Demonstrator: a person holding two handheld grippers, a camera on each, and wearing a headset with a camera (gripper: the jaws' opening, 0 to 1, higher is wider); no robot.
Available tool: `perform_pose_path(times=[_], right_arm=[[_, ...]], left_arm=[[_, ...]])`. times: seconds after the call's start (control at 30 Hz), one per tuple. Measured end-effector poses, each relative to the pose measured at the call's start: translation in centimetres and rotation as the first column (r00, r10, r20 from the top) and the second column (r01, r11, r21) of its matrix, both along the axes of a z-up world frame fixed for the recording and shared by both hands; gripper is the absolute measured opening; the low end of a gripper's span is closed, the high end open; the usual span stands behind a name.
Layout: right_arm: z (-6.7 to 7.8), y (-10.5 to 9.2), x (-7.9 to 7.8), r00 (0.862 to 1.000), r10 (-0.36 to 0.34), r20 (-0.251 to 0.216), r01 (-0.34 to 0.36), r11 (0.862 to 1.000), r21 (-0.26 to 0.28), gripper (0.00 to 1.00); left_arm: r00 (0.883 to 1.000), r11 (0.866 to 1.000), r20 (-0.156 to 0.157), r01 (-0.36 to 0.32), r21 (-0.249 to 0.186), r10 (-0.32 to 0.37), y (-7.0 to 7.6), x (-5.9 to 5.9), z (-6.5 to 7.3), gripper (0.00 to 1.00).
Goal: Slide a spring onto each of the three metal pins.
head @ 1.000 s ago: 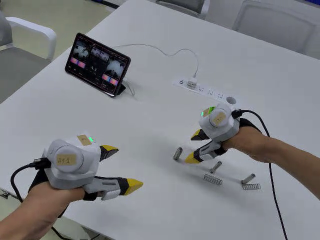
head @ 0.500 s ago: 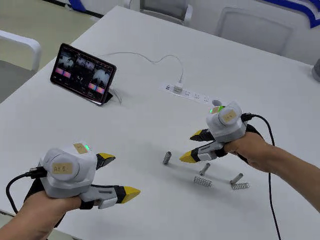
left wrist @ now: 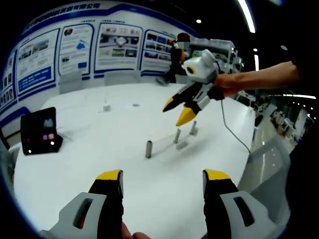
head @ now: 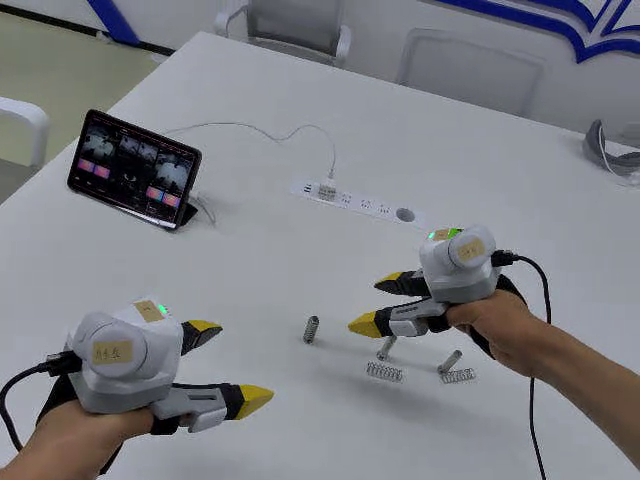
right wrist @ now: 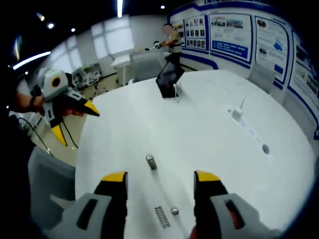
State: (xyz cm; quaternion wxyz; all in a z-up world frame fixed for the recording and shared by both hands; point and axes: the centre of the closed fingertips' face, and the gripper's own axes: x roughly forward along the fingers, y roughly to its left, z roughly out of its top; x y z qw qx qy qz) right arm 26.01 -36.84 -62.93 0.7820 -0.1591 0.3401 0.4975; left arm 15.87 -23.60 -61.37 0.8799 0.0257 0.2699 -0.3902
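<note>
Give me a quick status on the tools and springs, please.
Left tool open, empty. Right tool open, empty, by middle pin. Two springs loose on table. Nothing blocking.

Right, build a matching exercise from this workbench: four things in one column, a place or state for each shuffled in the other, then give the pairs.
Things
1. black tablet on a stand
2. white power strip
3. loose coiled metal spring
4. right tool with yellow tips

Place or state
a. open, held in the air
b. lying flat beside a short metal pin
c. far left, screen lit
d. long and flat, mid-way across the white table

Pairs: 1-c, 2-d, 3-b, 4-a
</note>
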Motion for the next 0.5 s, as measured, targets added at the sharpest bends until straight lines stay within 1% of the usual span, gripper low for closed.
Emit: perform_pose_path(times=[0.23,0.5], right_arm=[[0.3,-0.7,-0.7,0.999,-0.032,0.007,0.032,0.999,0.029,0.56],[0.1,-1.4,-1.5,0.998,-0.066,0.009,0.066,0.997,0.050,0.58]], left_arm=[[1.000,1.000,0.003,0.017,0.002,-0.017,-0.8,0.2,0.0,0.66],[1.000,1.000,0.003,0.027,0.004,-0.027,-1.2,0.3,0.0,0.66]])
